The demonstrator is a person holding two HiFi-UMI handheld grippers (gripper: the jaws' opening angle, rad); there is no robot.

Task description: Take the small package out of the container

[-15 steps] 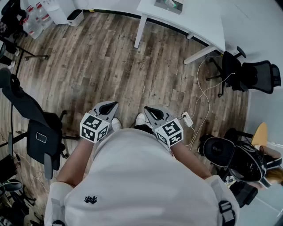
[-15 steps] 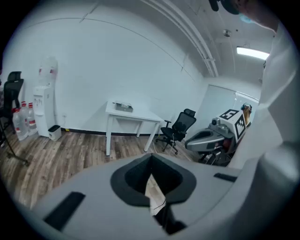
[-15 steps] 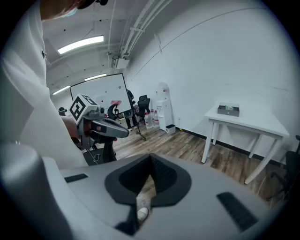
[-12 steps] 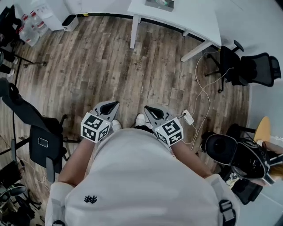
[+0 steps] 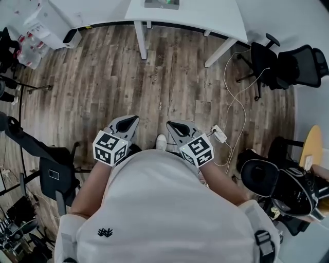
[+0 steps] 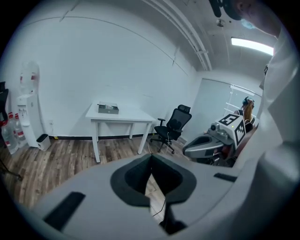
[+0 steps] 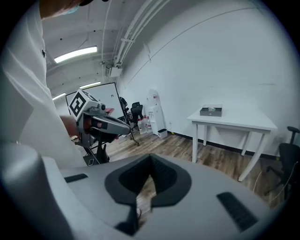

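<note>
A shallow grey container sits on a white table at the far side of the room. It also shows as a small box in the left gripper view and as the same container in the right gripper view. What lies inside it is too small to make out. My left gripper and right gripper are held close to my body above the wooden floor, far from the table. Both are shut with nothing between their jaws. The left gripper's jaws meet at their tips, and so do the right gripper's.
Black office chairs stand to the right of the table, and a white cable trails across the floor. Another chair and stands are at the left. A water dispenser and bottles are by the left wall.
The head view has shifted toward the table, which shows more fully at the top. Both grippers keep their place in front of the body, still shut.
</note>
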